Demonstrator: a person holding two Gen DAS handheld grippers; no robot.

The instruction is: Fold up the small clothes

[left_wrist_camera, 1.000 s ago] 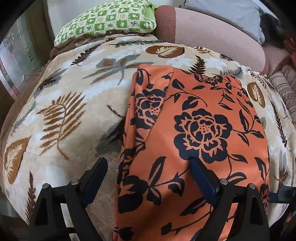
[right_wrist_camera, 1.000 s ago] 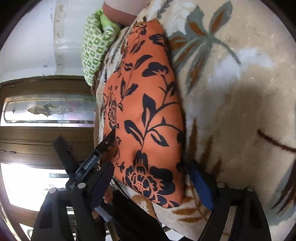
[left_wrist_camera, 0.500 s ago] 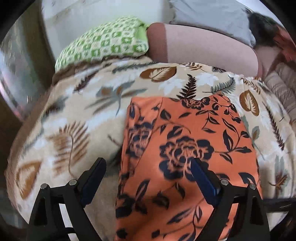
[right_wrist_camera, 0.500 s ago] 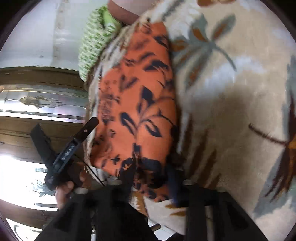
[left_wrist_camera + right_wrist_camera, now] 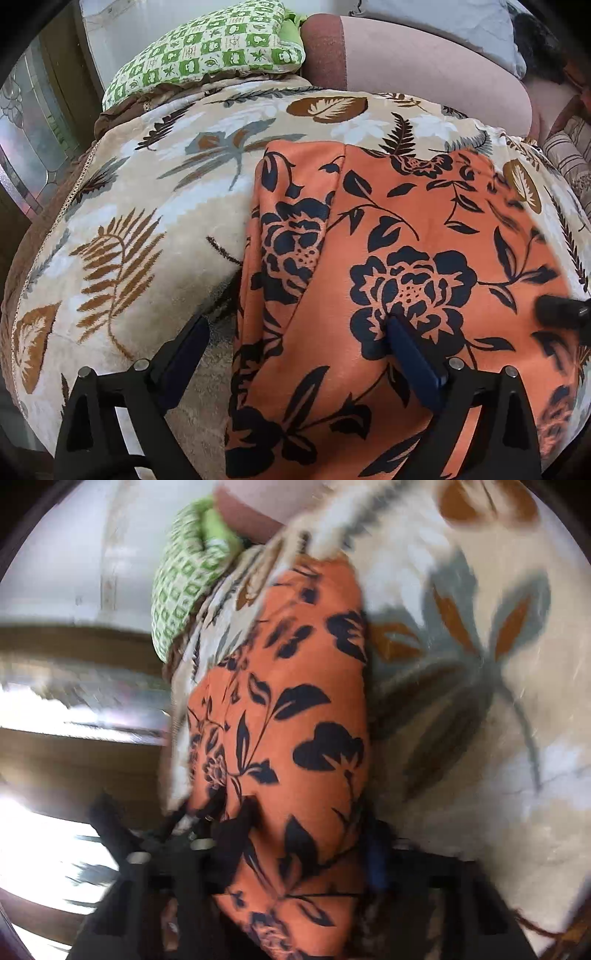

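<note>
The orange flowered garment (image 5: pixel 399 266) is spread on the leaf-patterned blanket (image 5: pixel 140 229), right of the blanket's middle in the left wrist view, with its left edge doubled into a narrow strip. Far behind it, a green checked pillow (image 5: pixel 207 55) is seen against a pink cushion (image 5: pixel 424 62).

The main change is at the right gripper (image 5: pixel 306 849). A second ago its jaws were held wide beside the near corner of the garment; they have just been closing, and orange cloth is now bunched between them. The view is blurred, so it cannot be told whether the pads are already pressing on the fabric. A dark tip (image 5: pixel 561 312), probably part of that gripper, is seen at the garment's right edge in the left view.

The left gripper (image 5: pixel 295 350) is little altered: its jaws are wide apart, one finger (image 5: pixel 410 358) resting over the large flower, the other on the blanket, nothing being clamped.

A fold appears to be starting from the right edge, with the left gripper placed to steady the cloth.
</note>
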